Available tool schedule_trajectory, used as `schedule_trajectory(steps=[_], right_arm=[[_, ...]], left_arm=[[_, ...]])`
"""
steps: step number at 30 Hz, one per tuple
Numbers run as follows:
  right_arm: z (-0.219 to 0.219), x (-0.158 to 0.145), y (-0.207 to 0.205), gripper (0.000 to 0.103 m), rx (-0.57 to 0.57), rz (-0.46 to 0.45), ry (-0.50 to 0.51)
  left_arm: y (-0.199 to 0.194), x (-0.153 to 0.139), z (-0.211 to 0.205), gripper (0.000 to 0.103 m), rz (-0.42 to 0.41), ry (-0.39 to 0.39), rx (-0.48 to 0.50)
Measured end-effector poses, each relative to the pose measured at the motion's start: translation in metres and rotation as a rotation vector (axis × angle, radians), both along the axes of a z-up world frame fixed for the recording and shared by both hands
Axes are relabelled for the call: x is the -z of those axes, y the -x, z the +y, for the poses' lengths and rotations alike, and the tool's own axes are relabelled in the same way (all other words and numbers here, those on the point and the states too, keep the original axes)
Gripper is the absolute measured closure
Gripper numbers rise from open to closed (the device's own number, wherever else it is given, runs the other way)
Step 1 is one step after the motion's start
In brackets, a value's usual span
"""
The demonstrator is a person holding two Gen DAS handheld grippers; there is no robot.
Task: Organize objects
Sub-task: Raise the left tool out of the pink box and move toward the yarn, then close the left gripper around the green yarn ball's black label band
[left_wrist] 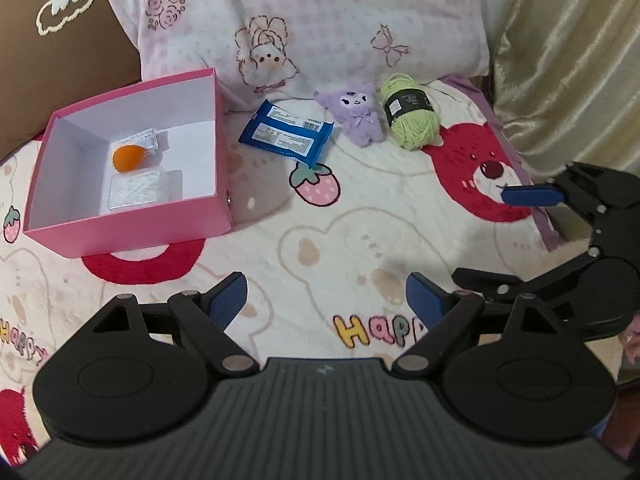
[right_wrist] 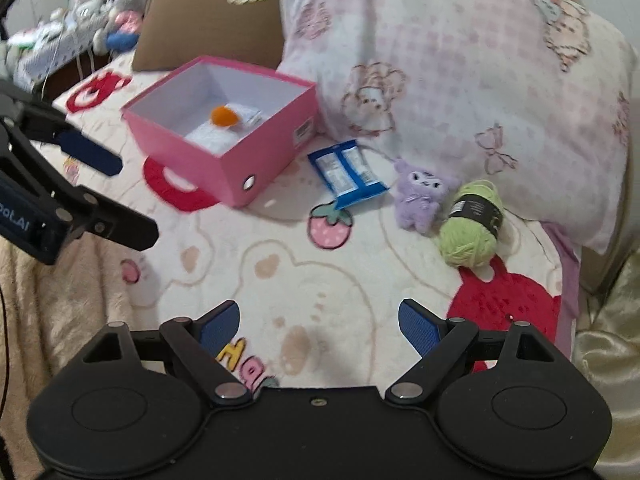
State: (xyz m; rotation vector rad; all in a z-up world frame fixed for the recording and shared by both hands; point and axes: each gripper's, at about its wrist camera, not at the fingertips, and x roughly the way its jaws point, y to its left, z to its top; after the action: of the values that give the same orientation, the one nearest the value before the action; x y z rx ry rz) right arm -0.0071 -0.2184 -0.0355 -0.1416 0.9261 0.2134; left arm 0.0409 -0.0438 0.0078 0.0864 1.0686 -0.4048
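Note:
An open pink box (left_wrist: 132, 224) (right_wrist: 272, 160) sits on the bed and holds an orange ball (left_wrist: 127, 158) (right_wrist: 224, 115), a white packet (left_wrist: 138, 189) and a small sachet (left_wrist: 145, 139). A blue wipes pack (left_wrist: 286, 134) (right_wrist: 347, 173), a purple plush toy (left_wrist: 355, 114) (right_wrist: 420, 196) and a green yarn ball (left_wrist: 410, 116) (right_wrist: 472, 226) lie in a row right of the box. My left gripper (left_wrist: 326, 300) (right_wrist: 132, 200) is open and empty, low over the blanket. My right gripper (right_wrist: 320, 326) (left_wrist: 478, 236) is open and empty, to its right.
A cartoon-print blanket (left_wrist: 320, 232) covers the bed. A pink pillow (left_wrist: 312, 20) (right_wrist: 460, 80) and a brown cushion (left_wrist: 52, 52) stand behind the objects. A gold curtain (left_wrist: 572, 60) hangs at the right. Clutter (right_wrist: 80, 20) lies beyond the bed's far left.

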Motion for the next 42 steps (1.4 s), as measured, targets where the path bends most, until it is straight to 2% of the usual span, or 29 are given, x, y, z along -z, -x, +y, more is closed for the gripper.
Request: schedule_trajectory(steps=[2,5,9,16,18,22,23,25,27,29,32,35,39,42], right_arm=[[-0.013,0.001,-0.001,0.013,0.018,-0.034,-0.021],[-0.03,0.002,-0.002,0.013,0.041,-0.088,-0.04],[-0.05,0.006,-0.006,0.013,0.085,-0.149,-0.056],[-0.07,0.02,-0.02,0.013,0.191,-0.184,-0.141],[-0.072,0.025,-0.025,0.013,0.204,-0.208,-0.14],[-0.078,0.033,-0.041,0.013,0.246,-0.258,-0.154],[-0.08,0.034,-0.045,0.013,0.261,-0.272,-0.146],[-0.079,0.035,-0.049,0.013,0.315,-0.349,-0.066],[-0.077,0.035,-0.054,0.013,0.331,-0.414,0.011],[-0.081,0.035,-0.066,0.013,0.324,-0.4,0.023],[-0.096,0.038,-0.083,0.013,0.35,-0.36,-0.056],[-0.109,0.049,-0.095,0.013,0.398,-0.335,-0.132],[-0.125,0.075,-0.098,0.013,0.425,-0.328,-0.206],[-0.136,0.086,-0.096,0.013,0.432,-0.29,-0.23]], left_arm=[[-0.007,0.003,-0.005,0.017,-0.007,0.016,-0.009],[-0.012,0.004,-0.017,0.017,-0.089,-0.025,-0.016],[-0.024,0.007,-0.033,0.017,-0.097,-0.028,-0.021],[-0.051,0.005,-0.059,0.017,-0.137,-0.037,-0.003],[-0.061,0.004,-0.065,0.017,-0.157,-0.022,-0.003],[-0.081,0.007,-0.074,0.017,-0.151,0.061,0.0],[-0.085,0.008,-0.077,0.017,-0.154,0.078,0.001],[-0.097,0.01,-0.082,0.017,-0.137,0.111,0.021],[-0.109,0.011,-0.086,0.017,-0.132,0.104,-0.001],[-0.118,0.009,-0.088,0.017,-0.154,0.105,0.004],[-0.135,0.007,-0.091,0.017,-0.162,0.105,0.001],[-0.15,0.008,-0.098,0.017,-0.181,0.139,0.001],[-0.16,0.021,-0.112,0.017,-0.218,0.147,0.012],[-0.169,0.035,-0.122,0.017,-0.205,0.165,0.015]])
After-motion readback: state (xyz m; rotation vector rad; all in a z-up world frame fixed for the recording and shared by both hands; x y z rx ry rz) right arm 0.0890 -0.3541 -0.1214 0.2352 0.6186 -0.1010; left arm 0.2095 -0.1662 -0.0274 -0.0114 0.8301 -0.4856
